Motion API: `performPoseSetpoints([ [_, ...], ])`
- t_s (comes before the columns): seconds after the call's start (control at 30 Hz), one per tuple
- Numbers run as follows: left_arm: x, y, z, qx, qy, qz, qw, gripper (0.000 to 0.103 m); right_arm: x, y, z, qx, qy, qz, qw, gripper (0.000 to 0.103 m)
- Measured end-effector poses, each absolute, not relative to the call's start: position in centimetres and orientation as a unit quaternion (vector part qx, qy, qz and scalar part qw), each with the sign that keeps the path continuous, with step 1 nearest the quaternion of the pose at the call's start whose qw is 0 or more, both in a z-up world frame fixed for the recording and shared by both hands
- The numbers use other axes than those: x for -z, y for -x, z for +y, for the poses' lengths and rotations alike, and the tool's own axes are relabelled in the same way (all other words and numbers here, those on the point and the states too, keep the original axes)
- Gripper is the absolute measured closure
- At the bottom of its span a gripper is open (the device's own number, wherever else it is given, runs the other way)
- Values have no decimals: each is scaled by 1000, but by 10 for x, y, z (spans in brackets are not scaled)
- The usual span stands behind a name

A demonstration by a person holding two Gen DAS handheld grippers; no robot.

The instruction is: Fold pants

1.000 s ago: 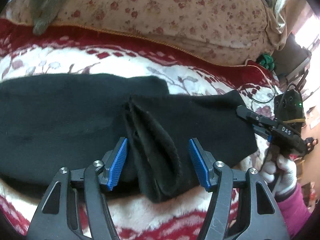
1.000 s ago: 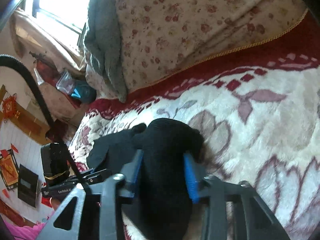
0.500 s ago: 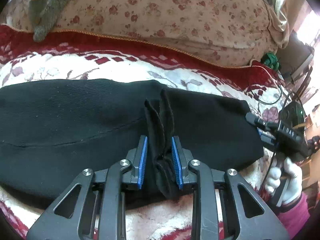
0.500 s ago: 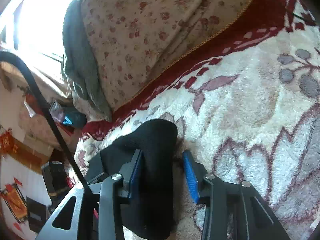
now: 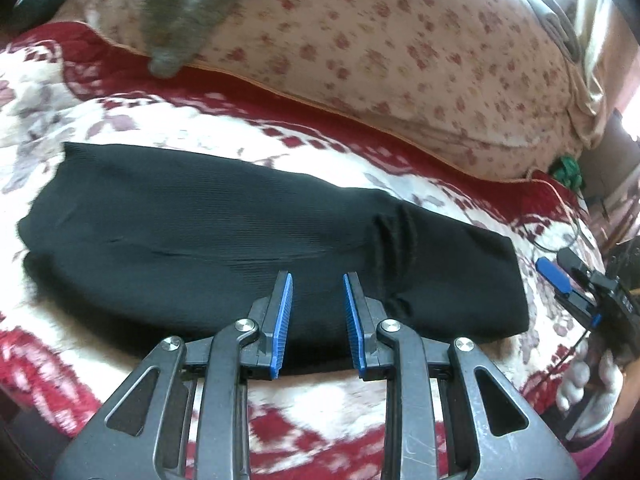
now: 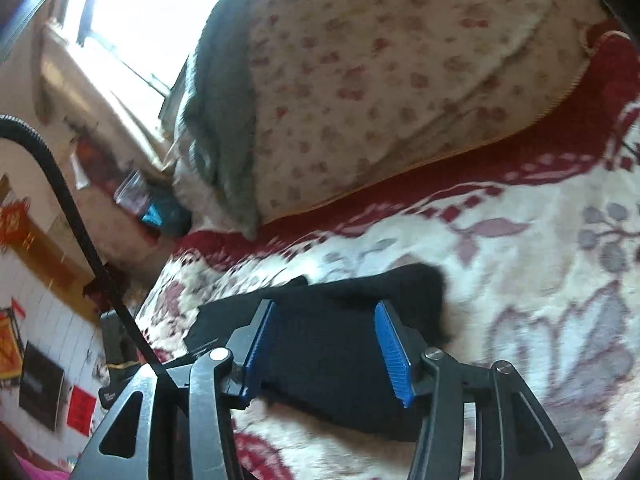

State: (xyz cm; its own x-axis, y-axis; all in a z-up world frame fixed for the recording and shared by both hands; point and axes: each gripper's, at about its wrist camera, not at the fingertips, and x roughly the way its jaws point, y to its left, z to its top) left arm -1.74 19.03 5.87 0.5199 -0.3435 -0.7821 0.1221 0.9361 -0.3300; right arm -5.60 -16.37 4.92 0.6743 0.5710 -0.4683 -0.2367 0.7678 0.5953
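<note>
Black pants (image 5: 224,248) lie folded lengthwise across the plush blanket, with a small ridge of cloth (image 5: 396,236) right of centre. My left gripper (image 5: 317,280) hovers over their near edge. Its blue pads stand a narrow gap apart, and no fold is pinched between them. My right gripper (image 6: 325,306) is over the pants' right end (image 6: 340,344); its jaws are opening and the cloth lies loose between the pads, which do not press on it. The left wrist view shows the right gripper (image 5: 568,284) beside that end, held by a white-gloved hand (image 5: 588,384).
The pants rest on a red and cream floral blanket (image 5: 120,128). A large floral quilt (image 5: 380,48) with a grey garment (image 5: 184,12) draped on it bulks up behind. A black hose (image 6: 68,204) and wall clutter show at the left of the right wrist view.
The left gripper closed on a raised fold, then pulled back off it; the fold now lies flatter to its right. The right gripper's jaws widened and let the pants' end drop onto the blanket.
</note>
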Motion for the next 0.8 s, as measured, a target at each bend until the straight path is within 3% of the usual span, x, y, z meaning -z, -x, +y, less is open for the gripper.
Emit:
performPoseSetpoints([
  [0.07, -60, 22, 200, 122, 122, 469, 866, 79, -48, 54, -145, -241, -238, 338, 878, 54],
  [0.13, -60, 25, 207, 113, 124, 468, 868, 64, -44, 52, -129, -256, -229, 348, 872, 54],
  [0.17, -61, 27, 210, 109, 126, 466, 869, 63, -43, 51, -120, -264, -226, 352, 869, 54],
  [0.8, -51, 45, 269, 11, 140, 457, 878, 62, -35, 36, -32, -308, -152, 396, 851, 53],
])
